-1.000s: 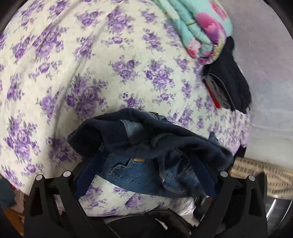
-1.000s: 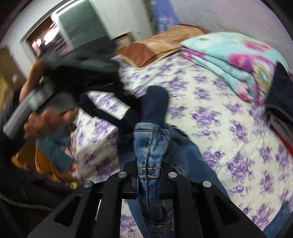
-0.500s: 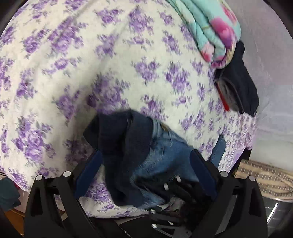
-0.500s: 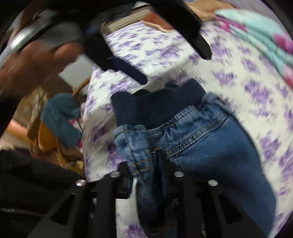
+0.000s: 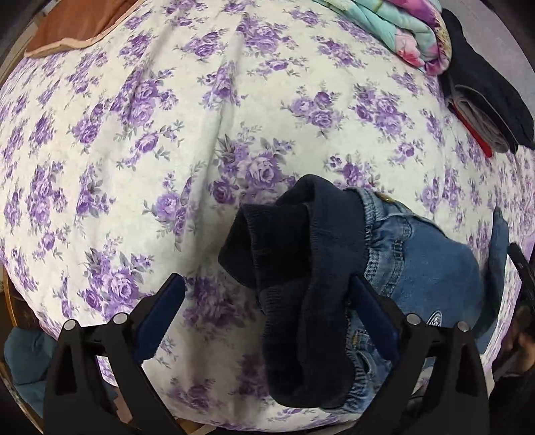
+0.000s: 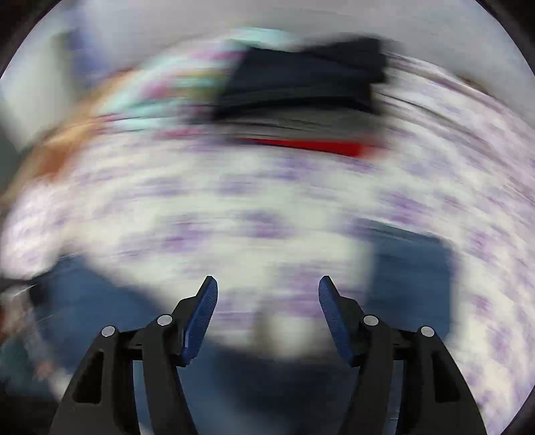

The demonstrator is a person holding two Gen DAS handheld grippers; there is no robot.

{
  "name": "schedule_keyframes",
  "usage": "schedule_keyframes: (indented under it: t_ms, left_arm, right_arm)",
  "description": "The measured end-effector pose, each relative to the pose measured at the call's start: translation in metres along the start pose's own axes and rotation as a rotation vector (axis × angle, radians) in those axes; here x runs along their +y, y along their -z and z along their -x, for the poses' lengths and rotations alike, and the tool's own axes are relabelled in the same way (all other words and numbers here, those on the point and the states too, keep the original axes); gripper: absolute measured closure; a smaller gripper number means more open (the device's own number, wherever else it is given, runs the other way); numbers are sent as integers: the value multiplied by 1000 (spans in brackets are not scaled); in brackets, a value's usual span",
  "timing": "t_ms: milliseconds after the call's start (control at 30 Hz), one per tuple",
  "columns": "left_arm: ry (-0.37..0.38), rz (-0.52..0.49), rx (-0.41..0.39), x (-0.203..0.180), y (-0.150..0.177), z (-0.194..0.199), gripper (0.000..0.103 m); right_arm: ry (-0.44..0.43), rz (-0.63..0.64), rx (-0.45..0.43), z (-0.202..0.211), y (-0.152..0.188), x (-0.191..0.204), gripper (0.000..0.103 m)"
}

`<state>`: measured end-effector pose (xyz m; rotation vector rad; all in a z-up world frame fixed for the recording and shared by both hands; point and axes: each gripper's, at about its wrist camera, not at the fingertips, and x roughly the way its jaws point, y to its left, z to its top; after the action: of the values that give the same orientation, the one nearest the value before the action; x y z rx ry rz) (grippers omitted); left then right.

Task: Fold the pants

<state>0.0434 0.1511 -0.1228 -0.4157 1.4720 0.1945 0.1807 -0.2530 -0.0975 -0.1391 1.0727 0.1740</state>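
Bed (image 5: 234,110): mattress under a white sheet with purple roses; carries everything listed.
Folded quilt (image 5: 394,30): turquoise and pink, at the far right corner of the bed.
Dark clothes stack (image 5: 488,90): just beside the quilt along the right edge, a red layer showing low in it.
Pants (image 5: 431,267): blue denim with a navy ribbed waistband, bunched at the near edge of the bed towards the right, not yet laid flat.
Left gripper (image 5: 267,308): fingers spread wide; the waistband lies between them against the right finger, unclamped.
Right gripper (image 6: 267,301): fingers wide apart, nothing between them; view heavily motion-blurred.
Change: half a second ago the right fingers pinched a denim fold; now they are free and swinging across the bed. Judged: pants set down, spreading and first fold still ahead.
Writing: a round emblem on the denim, too small to read; no legible brand.
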Motion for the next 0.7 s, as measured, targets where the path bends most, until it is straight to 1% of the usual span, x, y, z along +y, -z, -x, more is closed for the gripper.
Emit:
schedule_keyframes:
  t_ms: [67,100,133,167,200,233,300,333,367,433,467,500,567,633,667,700]
  left_arm:
    - [3,6,-11,-2,3,5,7]
    - [-6,-1,-21,-3,6,9,7]
    - [-11,-11,-32,-9,10,10,7]
    - [-8,-33,-51,-12,15,17,7]
    - [2,-49,-64,-17,19,23,7]
    - [18,-71,-76,-21,25,29,7]
    - [55,-112,-76,-29,37,33,7]
    - [65,-135,-62,-33,42,30,7]
    - [56,-170,-37,-39,48,23,7]
    - [-29,-207,7,-44,54,3,7]
    - [-77,-213,25,-43,56,-8,7]
    - [-90,-210,25,-43,56,-13,7]
    - [-78,-185,33,-39,56,-20,6]
    - [-48,-146,54,-33,52,-24,5]
    - [-38,-132,68,-30,49,-26,5]
    - [-33,-126,75,-28,47,-27,5]
  right_arm:
    - [125,-52,53,-22,-2,-23,40]
    - [154,-36,75,-30,-2,-24,40]
    - [215,4,115,-43,-2,-22,39]
    - [280,16,163,-58,-3,-24,39]
    - [280,-8,191,-69,-6,-27,39]
    - [245,-61,212,-78,-5,-36,40]
    - [193,-152,200,-80,-3,-55,55]
    - [176,-182,192,-76,-4,-62,81]
    - [148,-222,176,-69,-4,-71,93]
    - [69,-313,77,-35,-1,-96,93]
    - [23,-346,12,-11,4,-108,93]
    - [-2,-366,-27,7,11,-115,93]
    - [-68,-422,-133,60,35,-140,93]
    - [-133,-471,-228,105,63,-161,93]
    - [-157,-499,-259,124,80,-172,93]
    - [-162,-521,-270,136,94,-177,93]
